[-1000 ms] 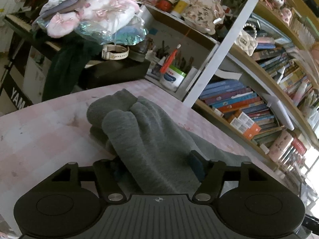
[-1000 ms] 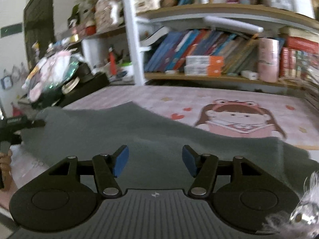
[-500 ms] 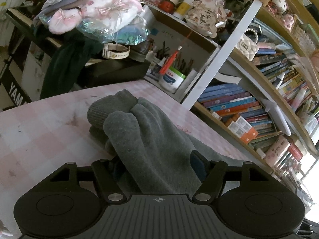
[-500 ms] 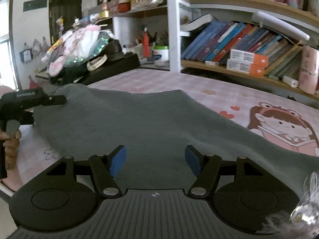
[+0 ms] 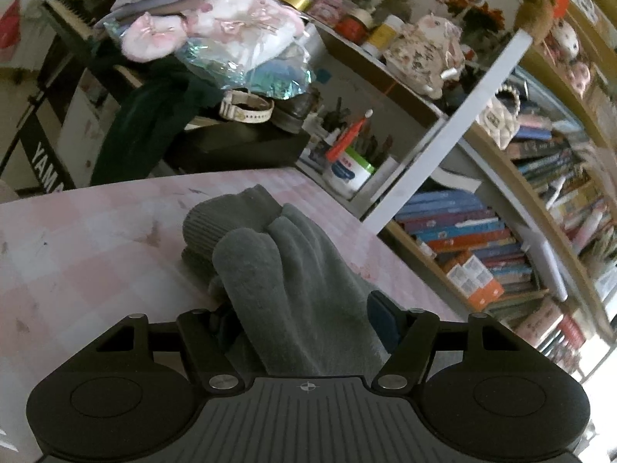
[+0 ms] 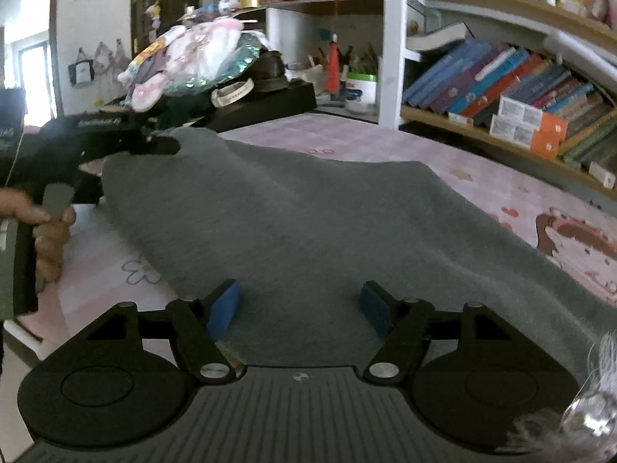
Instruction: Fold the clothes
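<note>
Grey fleece garment (image 6: pixel 308 223) lies lengthwise across the pink patterned counter (image 6: pixel 347 135), running from your left hand-held gripper (image 5: pixel 300 316), apparently clenched on its bunched end, toward your nearer, released right hand-held gripper (image 6: pixel 300 308).

Both views: strong fisheye bend, black corners. Indoor daylight, moderately dim. Right wrist view: window (image 6: pixel 32 73) at far left blown out, bookshelf (image 6: pixel 513 88) top right slightly smeared. Left wrist view: glare at lower right edge, shelf (image 5: pixel 559 193) washed out and soft there. Shadows soft, contrast low.
</note>
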The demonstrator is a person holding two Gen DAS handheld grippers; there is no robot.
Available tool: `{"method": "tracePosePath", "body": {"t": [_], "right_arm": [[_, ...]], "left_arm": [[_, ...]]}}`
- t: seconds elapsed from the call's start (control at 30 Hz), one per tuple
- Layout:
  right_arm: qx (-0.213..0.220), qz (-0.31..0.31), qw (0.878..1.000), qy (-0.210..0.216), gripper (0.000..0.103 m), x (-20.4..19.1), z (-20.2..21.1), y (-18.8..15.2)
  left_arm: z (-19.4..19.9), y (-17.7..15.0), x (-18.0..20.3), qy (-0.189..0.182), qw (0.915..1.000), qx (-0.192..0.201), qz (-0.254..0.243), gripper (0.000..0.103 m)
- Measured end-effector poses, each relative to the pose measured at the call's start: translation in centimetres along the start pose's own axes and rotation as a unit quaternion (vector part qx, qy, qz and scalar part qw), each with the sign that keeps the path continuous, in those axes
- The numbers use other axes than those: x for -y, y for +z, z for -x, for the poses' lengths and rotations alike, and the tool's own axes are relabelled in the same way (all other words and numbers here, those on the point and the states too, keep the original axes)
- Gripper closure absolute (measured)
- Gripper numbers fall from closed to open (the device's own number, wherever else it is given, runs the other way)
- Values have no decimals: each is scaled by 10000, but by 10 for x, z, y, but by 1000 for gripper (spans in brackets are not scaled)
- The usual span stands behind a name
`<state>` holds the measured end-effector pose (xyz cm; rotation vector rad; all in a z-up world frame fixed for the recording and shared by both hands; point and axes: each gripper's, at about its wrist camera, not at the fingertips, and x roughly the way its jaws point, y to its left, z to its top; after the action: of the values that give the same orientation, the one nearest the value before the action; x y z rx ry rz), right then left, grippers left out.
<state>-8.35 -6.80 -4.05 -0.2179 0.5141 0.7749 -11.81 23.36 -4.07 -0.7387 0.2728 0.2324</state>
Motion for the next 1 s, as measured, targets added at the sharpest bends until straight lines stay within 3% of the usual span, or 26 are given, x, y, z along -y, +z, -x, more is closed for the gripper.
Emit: {"method": "tracePosePath", "body": {"t": [0.1,0.27,0.43,0.47,0.57,0.6,0.67,0.8,0.87,1.0], "right_arm": [[277,2,9996,19,38,-5,4,7],[159,294,9994,91,38,-26,-16,18],[-42,484,9988,64,40,-40,-30,18],[-59,470,9988,83,40,-39,-30,18],[-90,280,9994,185,39,-33,-30,15],[-88,280,9994,185,39,-33,-30,15],[-81,298,9994,172,39,-33,-29,15],[-75,232,9995,176,39,-34,-29,14],[-78,211,9996,184,39,-34,-29,14],[-72,196,9996,192,39,-34,-29,14]], "left_arm": [[0,2,-3,-52,9998,48,170,33],[-3,2,2,56,10000,4,12,33],[-1,1,-2,-11,9996,145,230,36],[0,1,-4,-27,9993,193,331,40],[-1,1,-20,-90,9947,269,986,74],[-2,0,-26,-117,9927,273,1165,81],[-1,-1,-31,-284,9901,313,1338,85],[8,2,-13,-630,9924,586,878,88],[17,7,9,-949,9925,691,325,89],[33,7,63,-1550,9802,809,-929,89]]}}
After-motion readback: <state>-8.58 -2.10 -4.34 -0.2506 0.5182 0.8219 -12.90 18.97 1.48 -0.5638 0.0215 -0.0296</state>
